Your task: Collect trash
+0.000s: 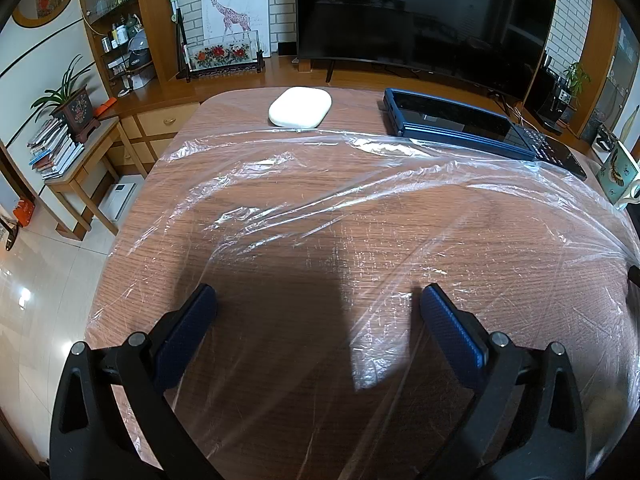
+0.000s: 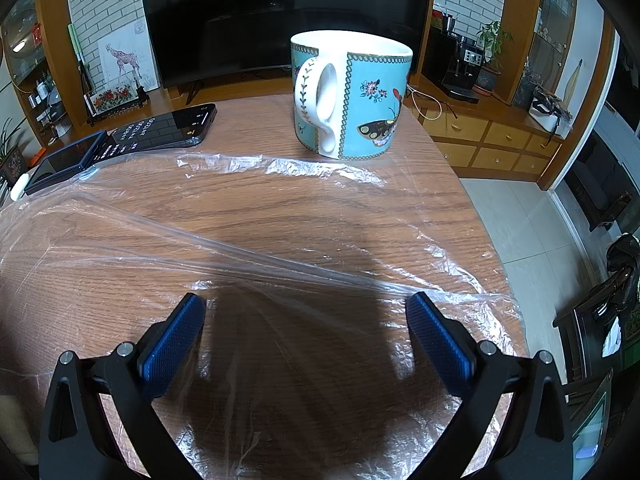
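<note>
Over on the left, the left gripper (image 1: 316, 312) is hovering low above the desk (image 1: 240, 120), its blue fingers (image 1: 192, 328) spread wide and gripping nothing. Under it, the clear plastic sheet (image 1: 360, 208) is lying crumpled flat across the wood, its long axis running side to side across the desk, with one ridge of folds streaming off toward the right edge. Beyond its far hem, a white case (image 1: 300, 107) is sitting clear of it, and a dark blue device (image 1: 460, 126) is resting with its near edge just under the film. Moving right, the right gripper (image 2: 306, 312) is also hanging wide open over the plastic sheet (image 2: 280, 272), a taut crease running up to its right finger (image 2: 436, 340). Ahead, a turquoise butterfly mug (image 2: 352, 96) is standing upright at the sheet's far edge, handle facing the camera.
</note>
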